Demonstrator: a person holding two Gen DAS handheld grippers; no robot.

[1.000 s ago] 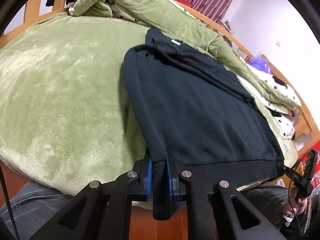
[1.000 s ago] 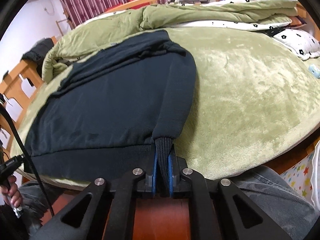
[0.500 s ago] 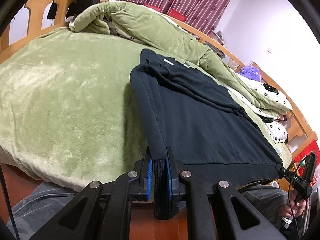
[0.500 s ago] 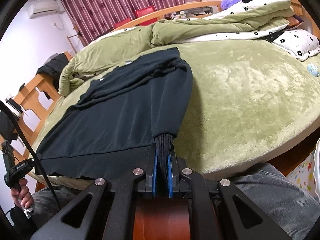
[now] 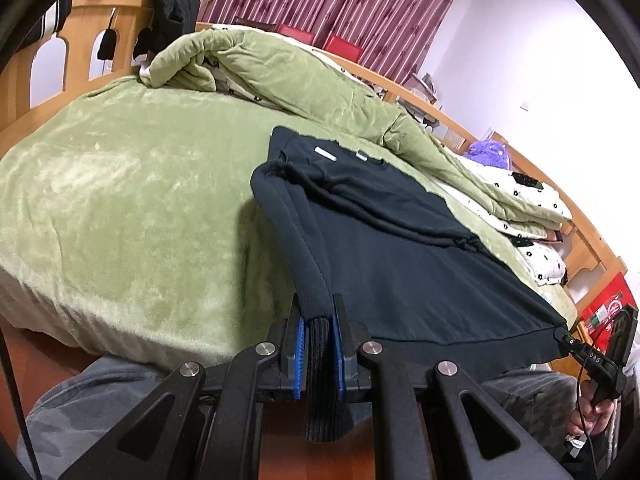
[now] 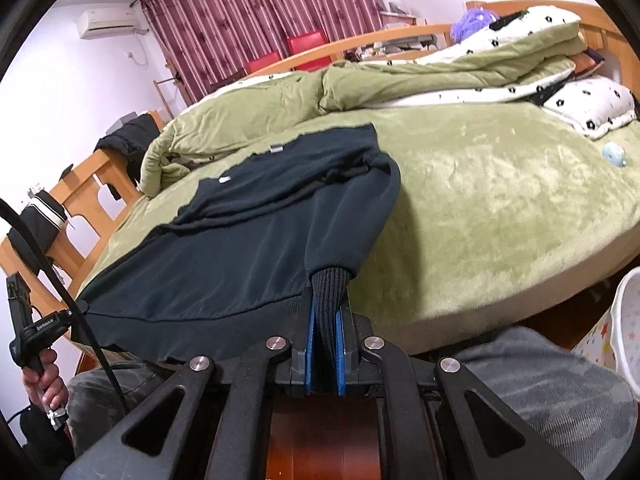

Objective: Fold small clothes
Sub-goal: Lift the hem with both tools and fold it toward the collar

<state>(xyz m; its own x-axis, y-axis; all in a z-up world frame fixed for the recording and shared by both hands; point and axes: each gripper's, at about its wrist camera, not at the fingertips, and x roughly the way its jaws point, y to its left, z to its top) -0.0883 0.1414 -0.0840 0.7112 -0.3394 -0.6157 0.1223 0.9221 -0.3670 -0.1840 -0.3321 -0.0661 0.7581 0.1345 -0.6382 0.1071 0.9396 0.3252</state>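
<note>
Sweater [image 5: 400,264], dark navy, lies spread on the green blanket [image 5: 132,208] of the bed, its near hem raised off the mattress edge.

Left wrist view: the left gripper [image 5: 318,344] has its jaws narrow, clamped on the ribbed cuff [image 5: 320,364] and the hem corner folded with it. The sleeve runs back along the garment's left edge, so cuff and corner are gripped as one; in my judgement this lets the bottom edge be carried up toward the collar in one fold. The right gripper [image 5: 592,356] shows at the far hem corner, with fingers of the hand [image 5: 588,412] below it. A bunched quilt [image 5: 280,72] lies beyond the collar.

Right wrist view: the right gripper [image 6: 325,344] also has its jaws narrow, holding the other cuff [image 6: 330,292] with its hem corner. The hem hangs taut between both grips, which keeps the fold line straight. This view alone shows a small blue object [image 6: 615,154] on the blanket, a white spotted pillow [image 6: 588,108] and a wall air conditioner [image 6: 110,24]; the left gripper [image 6: 36,328] appears at the frame's left edge.
</note>
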